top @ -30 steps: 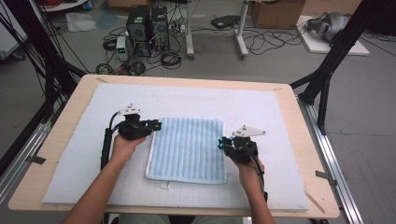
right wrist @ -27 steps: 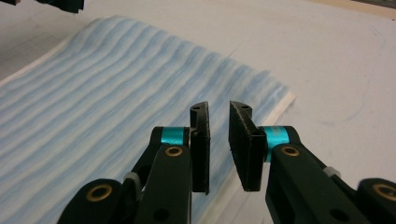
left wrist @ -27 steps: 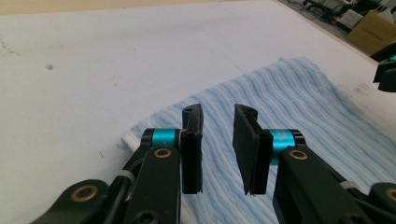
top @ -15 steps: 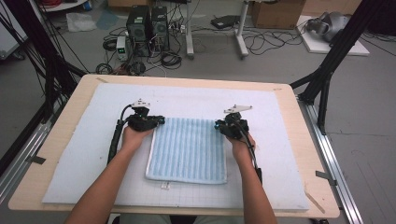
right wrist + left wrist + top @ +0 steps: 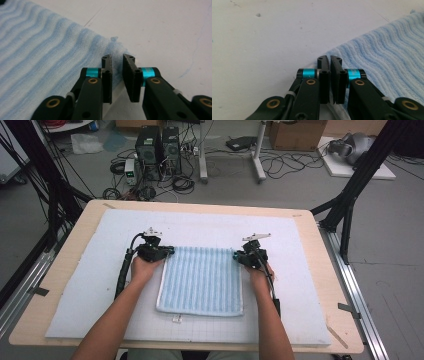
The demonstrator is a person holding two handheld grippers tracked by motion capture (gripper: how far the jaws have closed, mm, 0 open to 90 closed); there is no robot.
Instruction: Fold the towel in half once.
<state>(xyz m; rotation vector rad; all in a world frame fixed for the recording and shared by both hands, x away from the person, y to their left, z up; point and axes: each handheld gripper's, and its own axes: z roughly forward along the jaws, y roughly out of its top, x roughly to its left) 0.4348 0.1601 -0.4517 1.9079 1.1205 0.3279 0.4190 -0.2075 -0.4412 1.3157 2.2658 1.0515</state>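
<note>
towel (image 5: 201,279), pale blue with ribbed stripes, lies flat on the white mat (image 5: 80,270) that covers the wooden table (image 5: 320,270), about in the middle and a little toward the person's side. its far edge runs between the two grippers, and a small white tag (image 5: 176,319) sticks out from its near edge.

left gripper (image 5: 169,253) sits at the towel's far left corner, held by the left hand (image 5: 142,269), with its black cable (image 5: 122,275) trailing back along the forearm. in the left gripper view the left gripper (image 5: 329,60) has its jaws drawn almost together, only a thin slit between them, and they have just been closing. the towel's corner (image 5: 387,57) lies right at the jaw tips and under the right-hand jaw; whether cloth is actually pinched in the slit cannot be told.

right gripper (image 5: 236,256) is at the towel's far right corner, held by the right hand (image 5: 260,275). in the right gripper view the right gripper (image 5: 117,58) shows a clear gap between its jaws, which have just been opening a little. the frayed corner of the towel (image 5: 50,60) lies in and beyond that gap, and the pads do not press on it.

floor (image 5: 300,190) beyond the table holds computer towers (image 5: 160,145) and loose cables (image 5: 280,165).
</note>
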